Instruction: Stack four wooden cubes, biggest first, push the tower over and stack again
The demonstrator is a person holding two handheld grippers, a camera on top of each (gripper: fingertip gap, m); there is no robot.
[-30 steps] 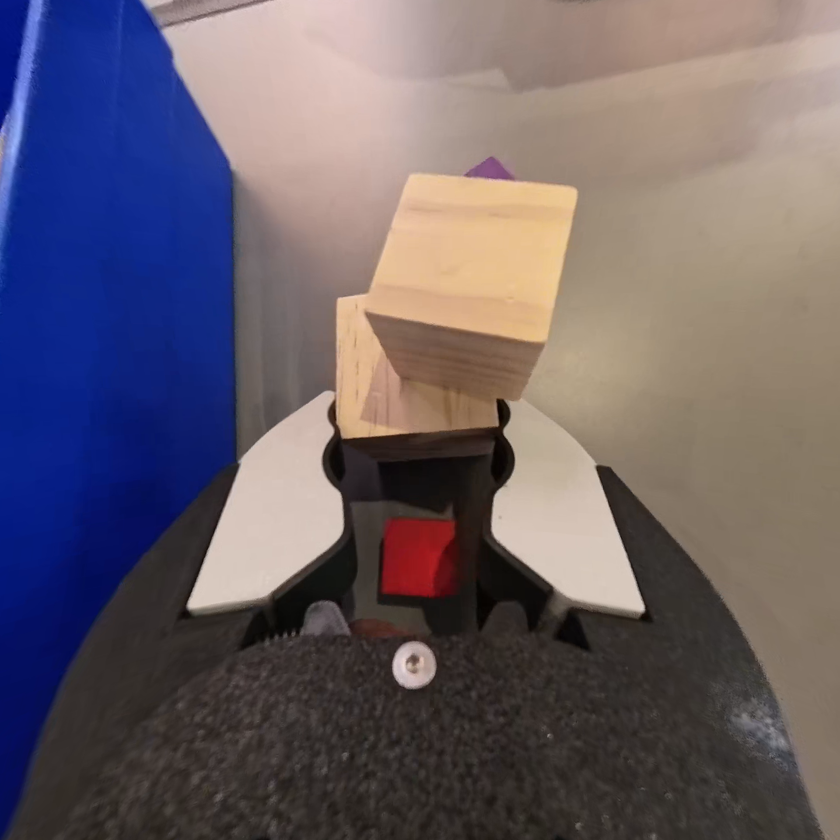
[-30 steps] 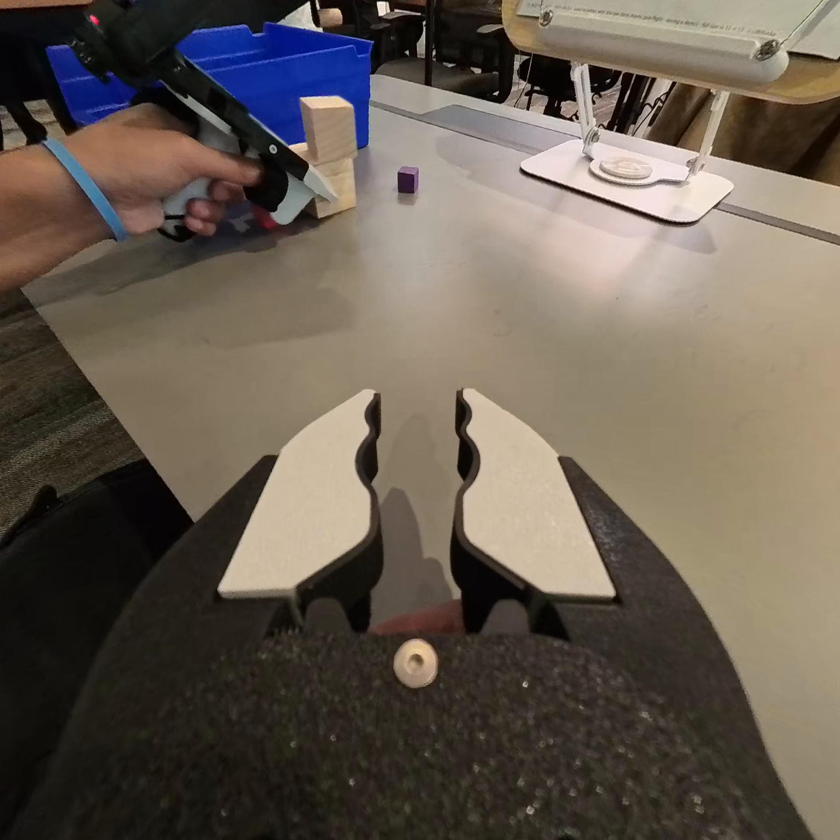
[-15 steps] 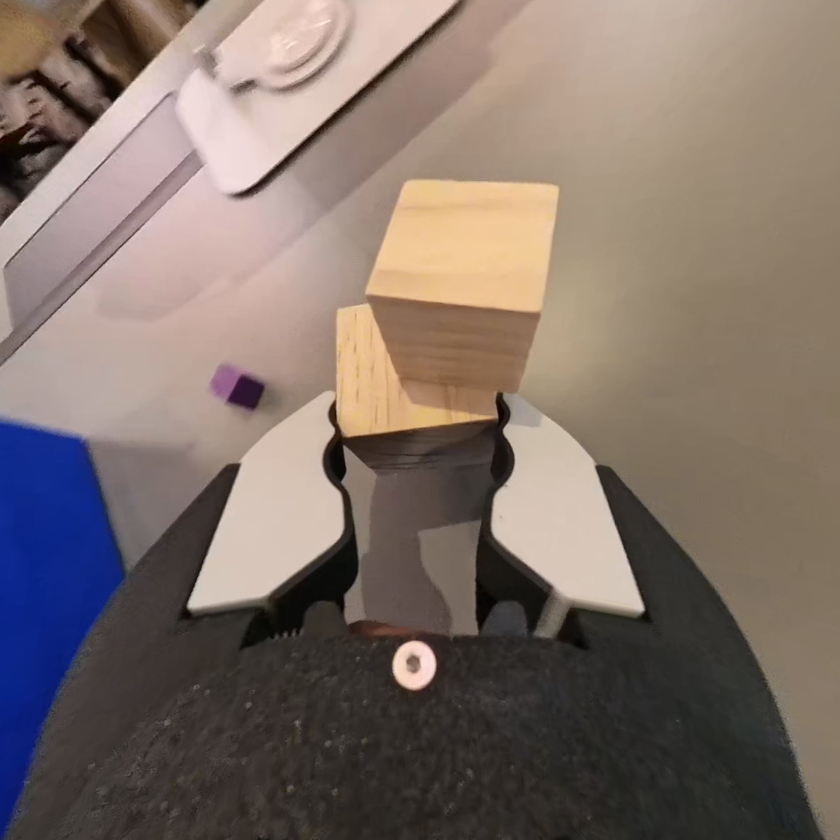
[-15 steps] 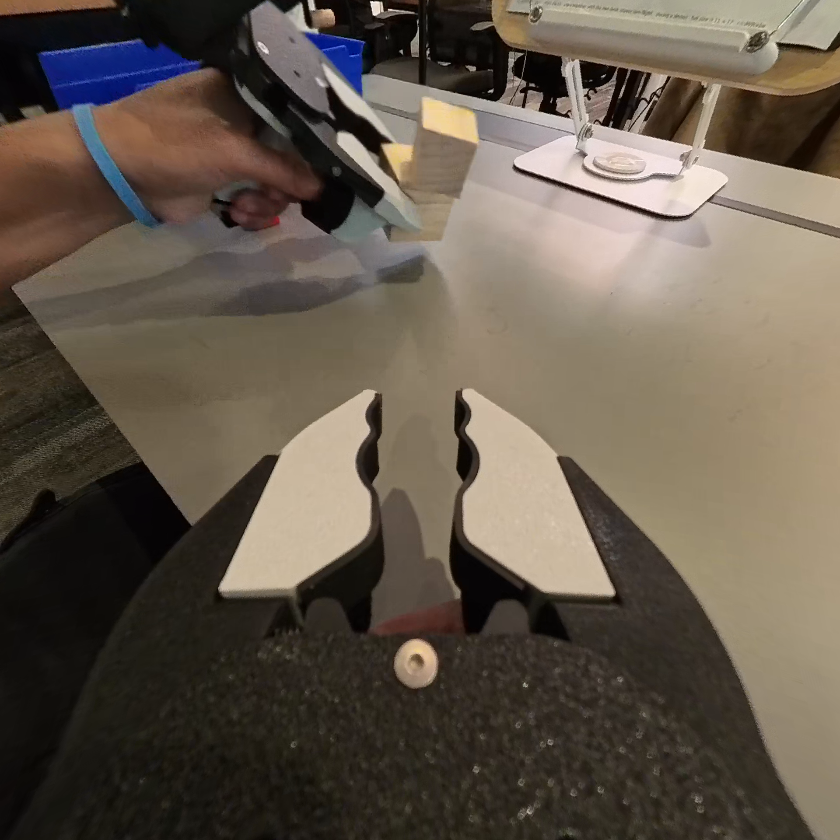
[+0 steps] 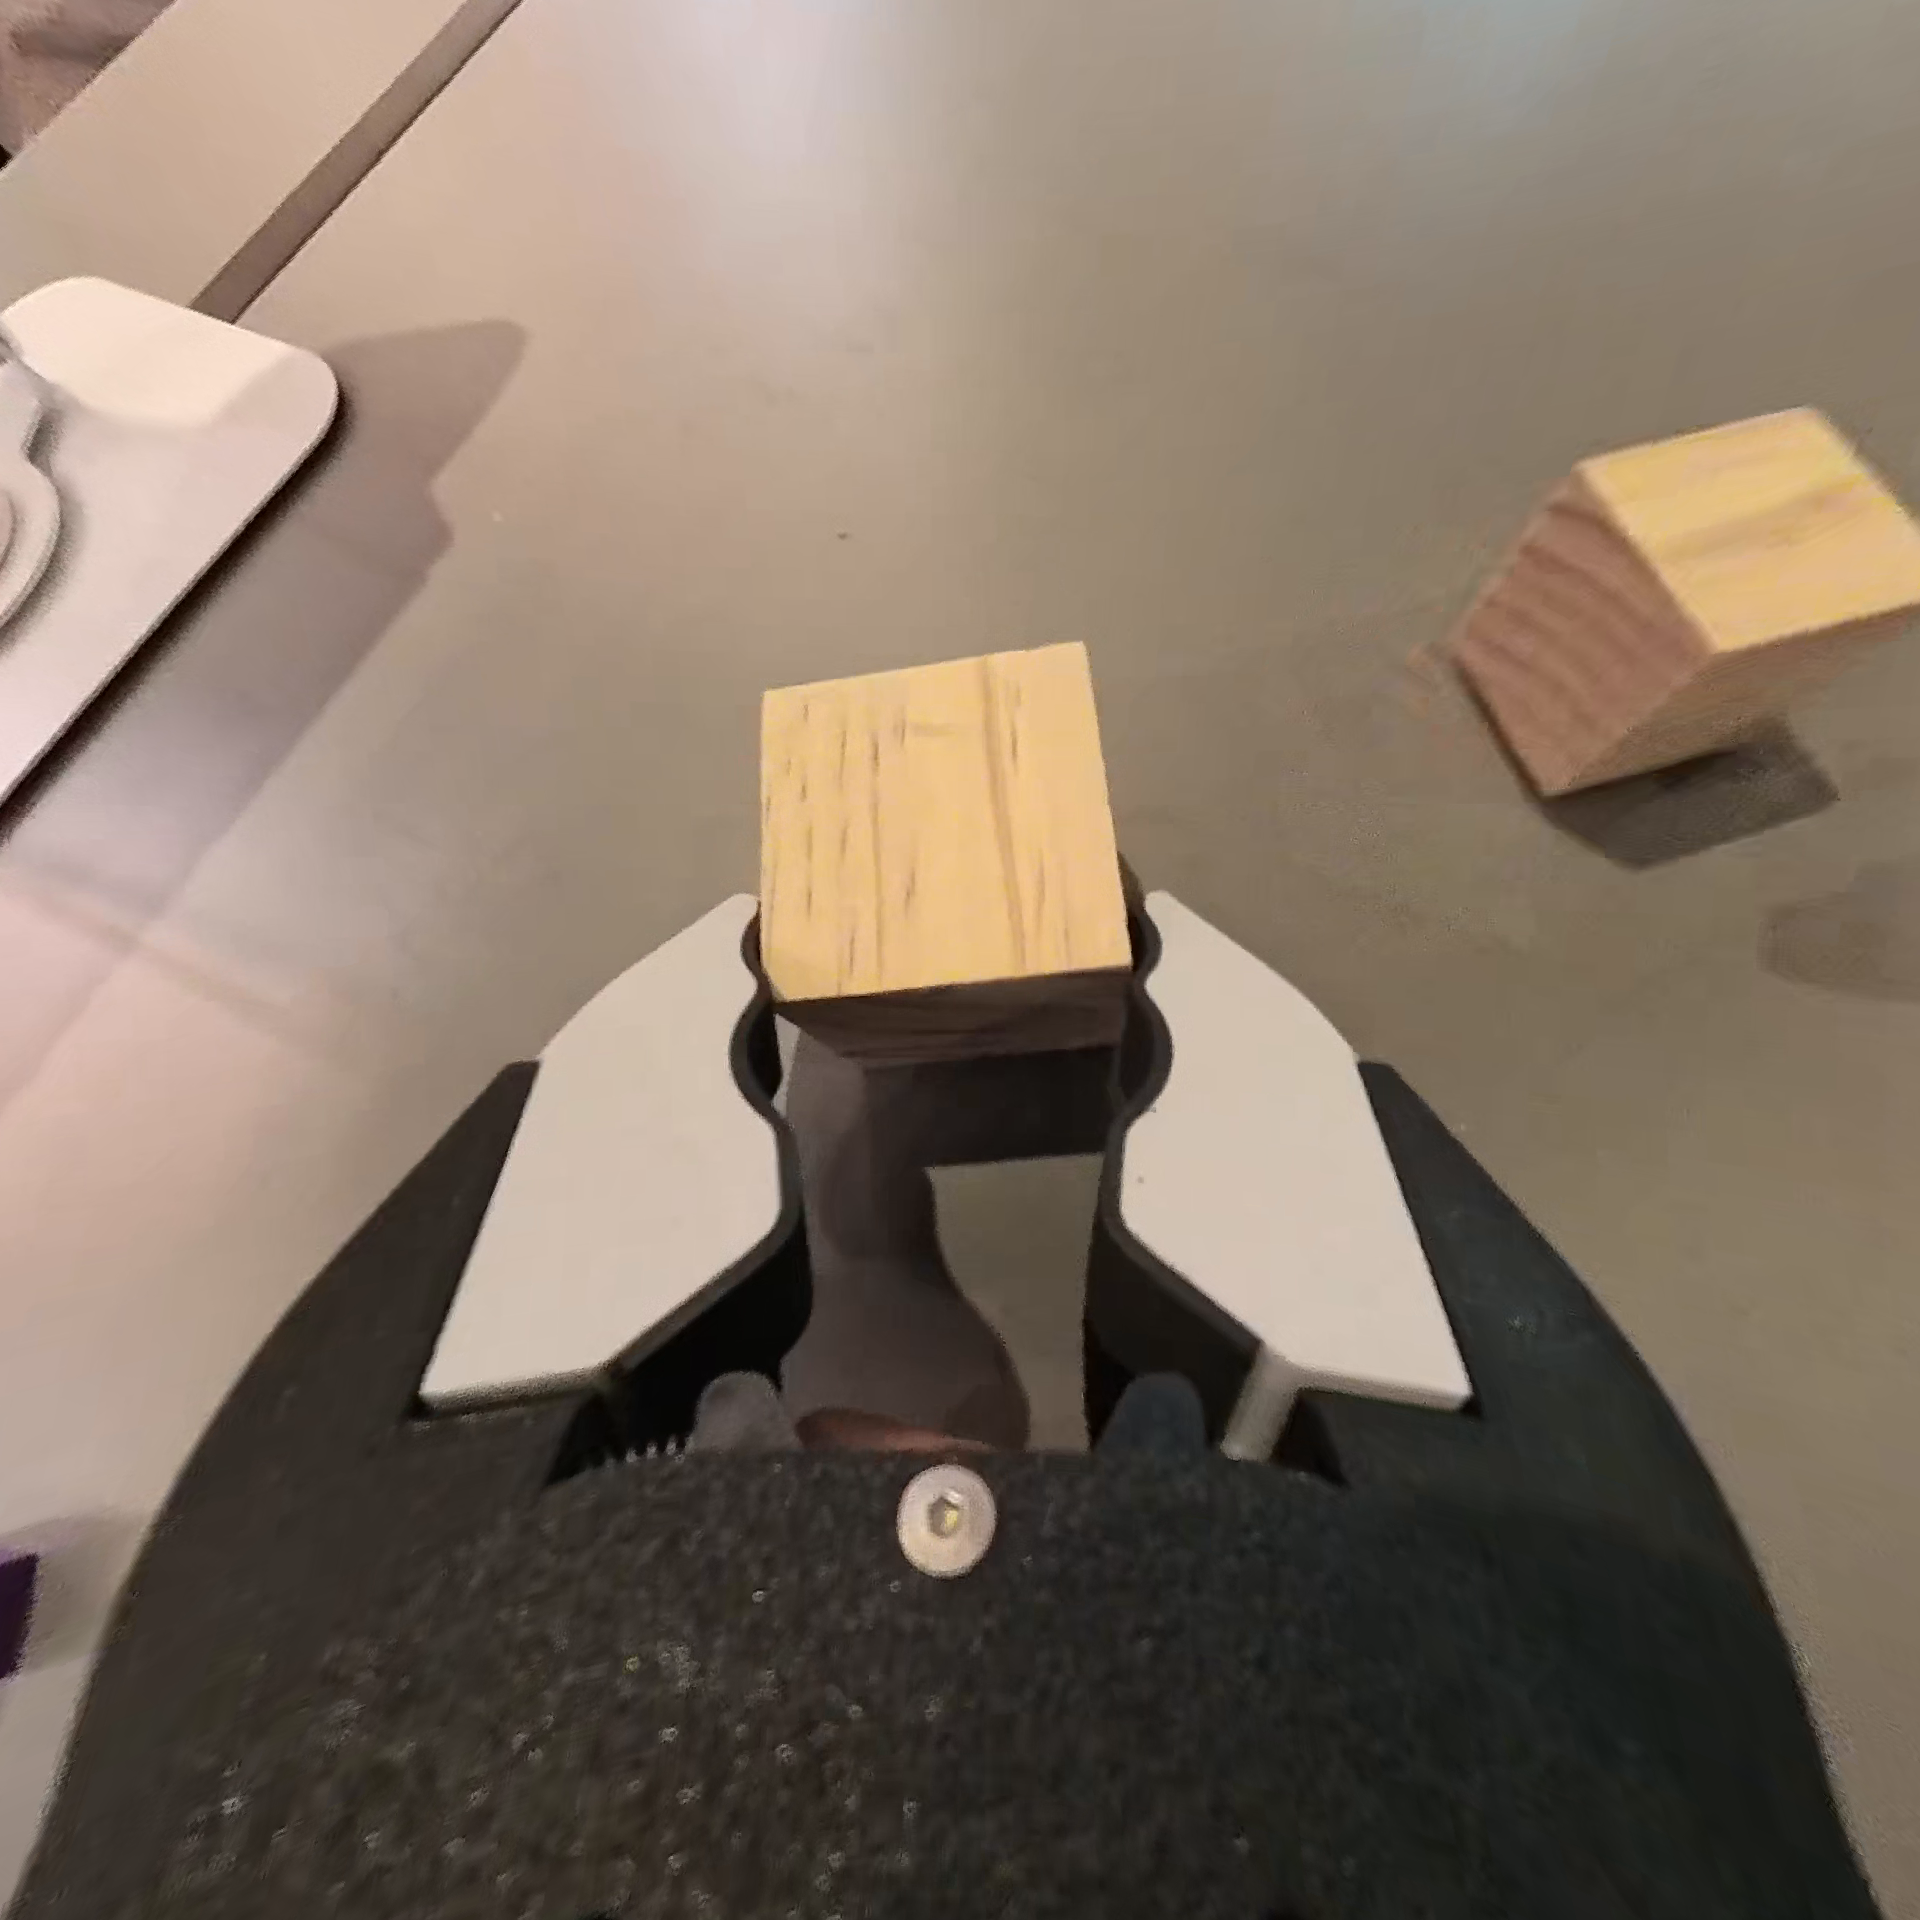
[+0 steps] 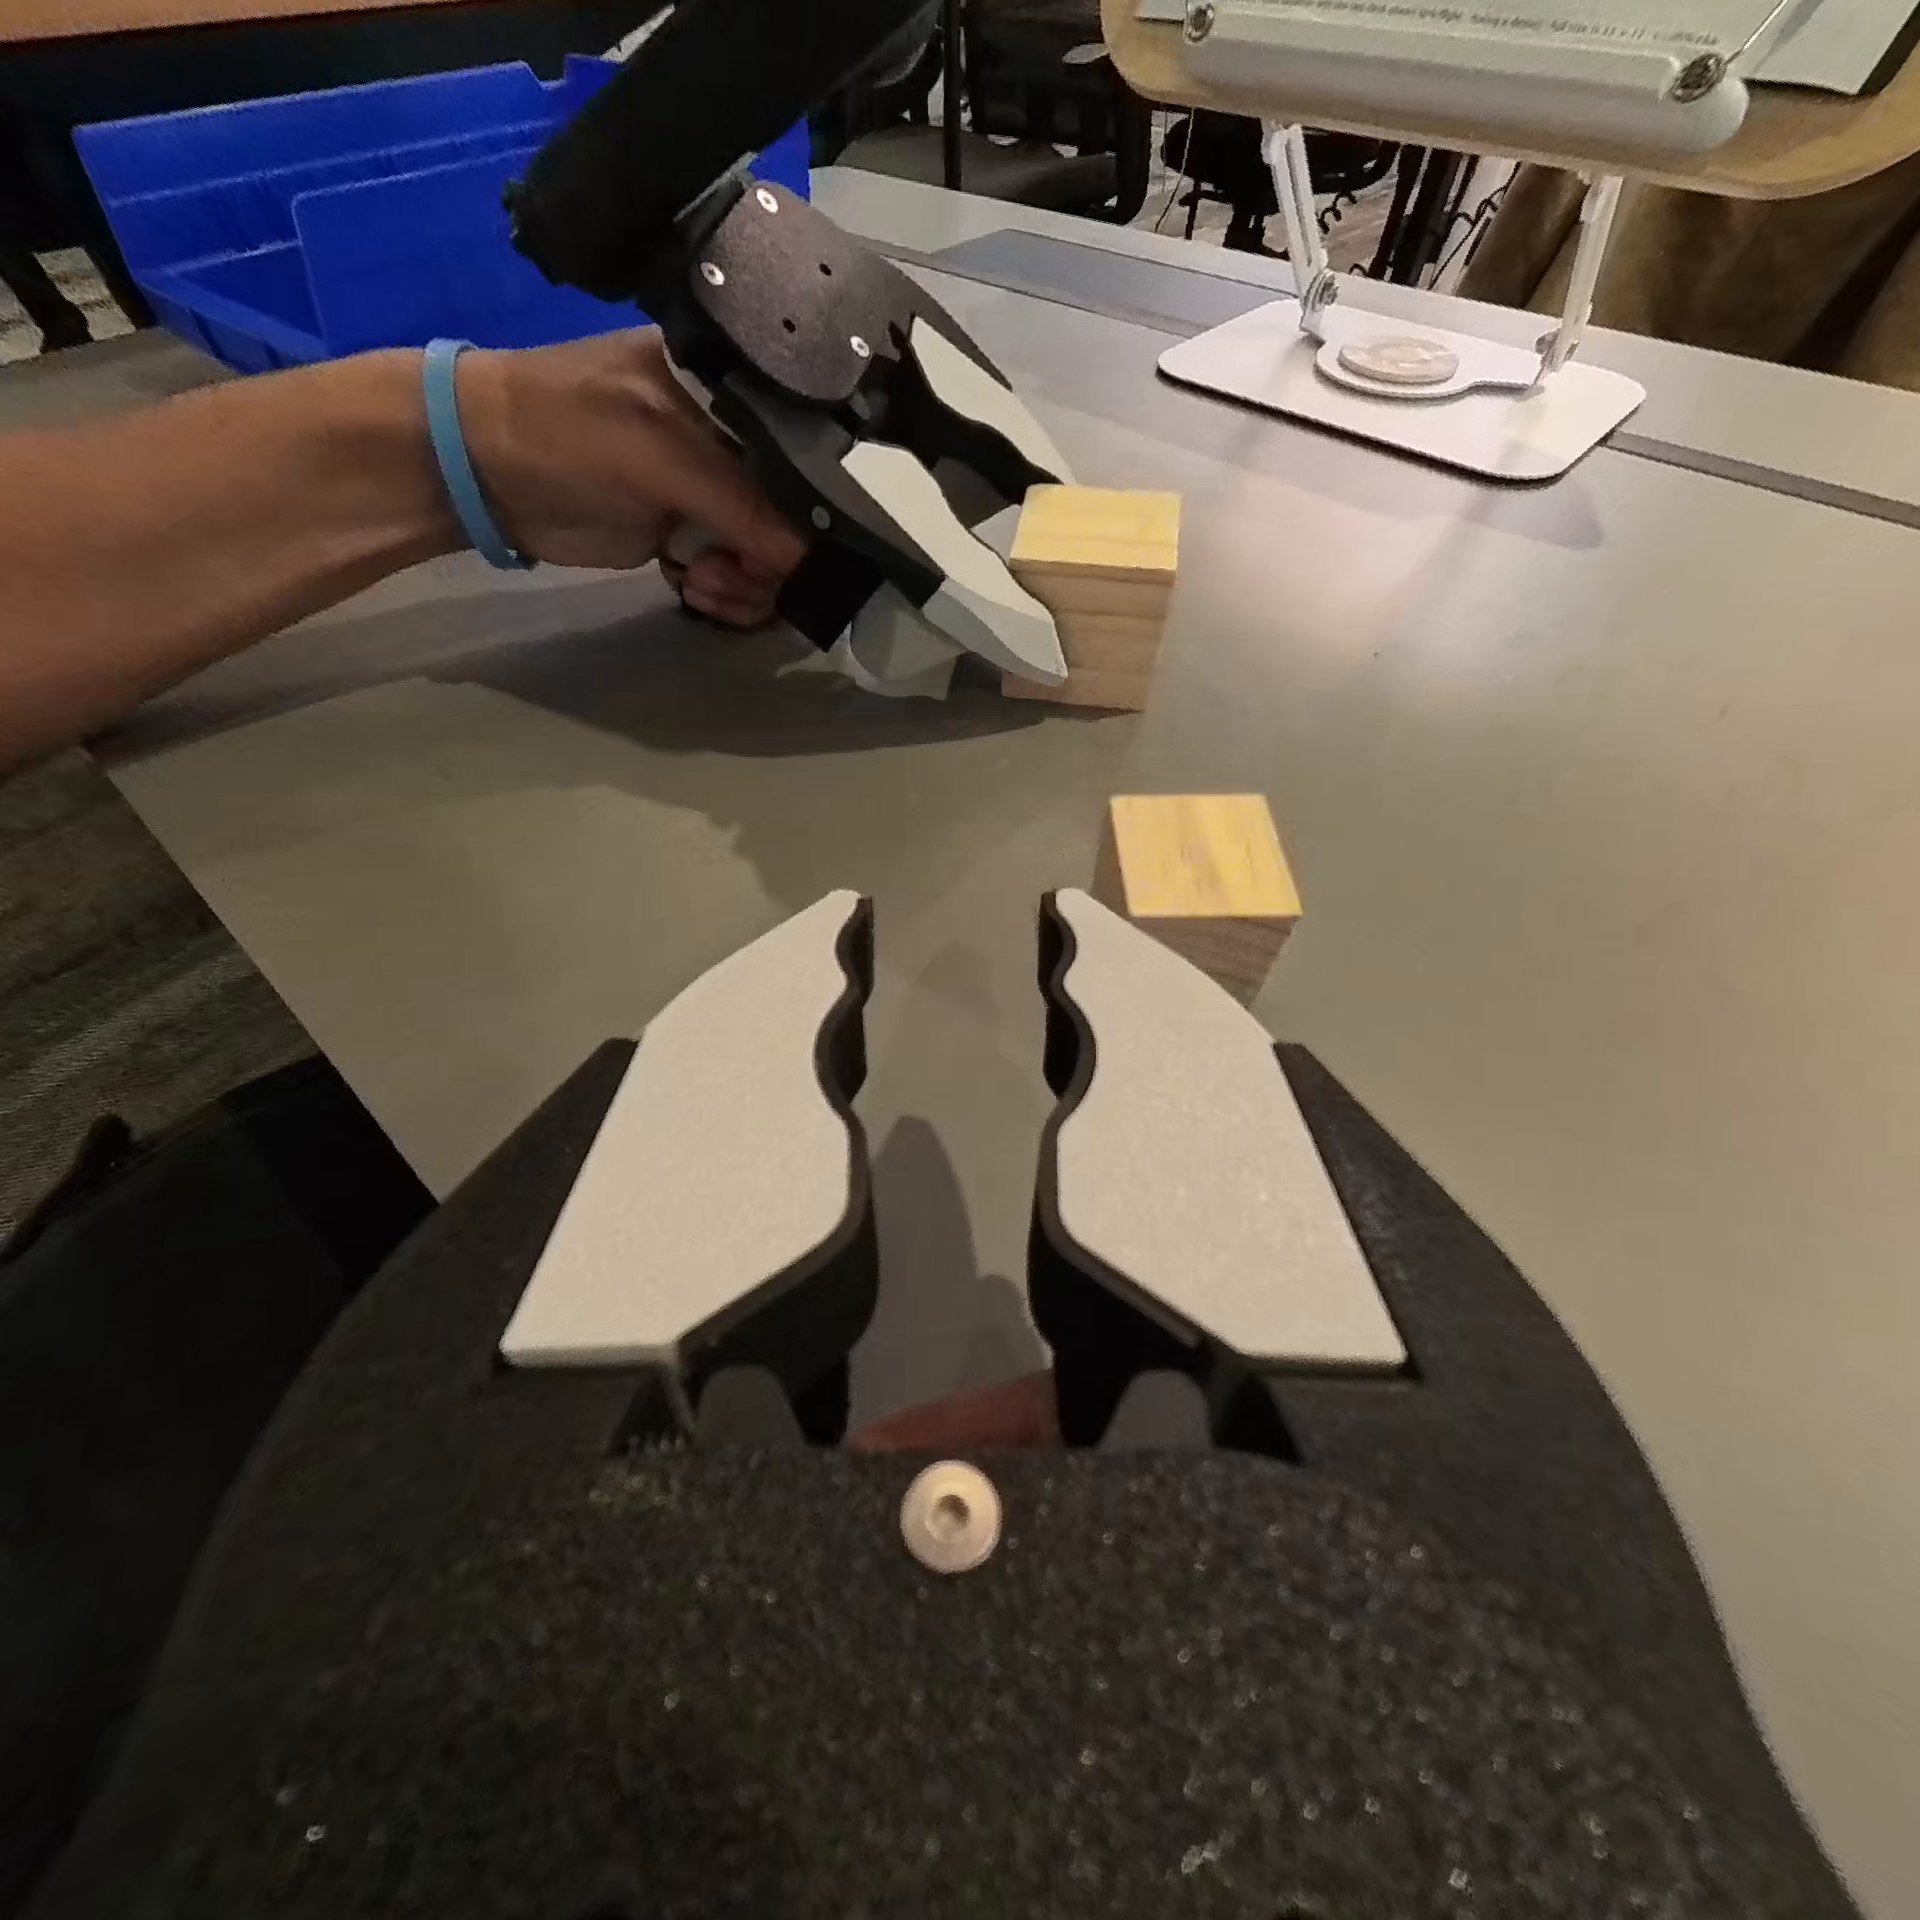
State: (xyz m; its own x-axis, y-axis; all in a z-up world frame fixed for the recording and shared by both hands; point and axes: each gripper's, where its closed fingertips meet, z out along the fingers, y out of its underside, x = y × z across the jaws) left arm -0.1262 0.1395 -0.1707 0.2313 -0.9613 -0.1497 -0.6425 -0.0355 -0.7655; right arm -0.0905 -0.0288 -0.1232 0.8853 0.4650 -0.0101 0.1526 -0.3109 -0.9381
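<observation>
Item: my left claw (image 5: 940,940), fingers clamped on the sides of a wooden cube (image 5: 935,842) resting on the grey worktop (image 5: 1247,364). Item: second cube (image 5: 1704,603), tilted on an edge, well apart at 2 o'clock, bare worktop between. Item: my right claw (image 6: 954,920), fingers parted with a narrow gap, gripping nothing; that second cube (image 6: 1200,878) sat just beyond its right fingertip at 1 o'clock. Item: white stand base (image 6: 1455,405), far edge. Item: blue bin (image 6: 343,249), 10 o'clock.
</observation>
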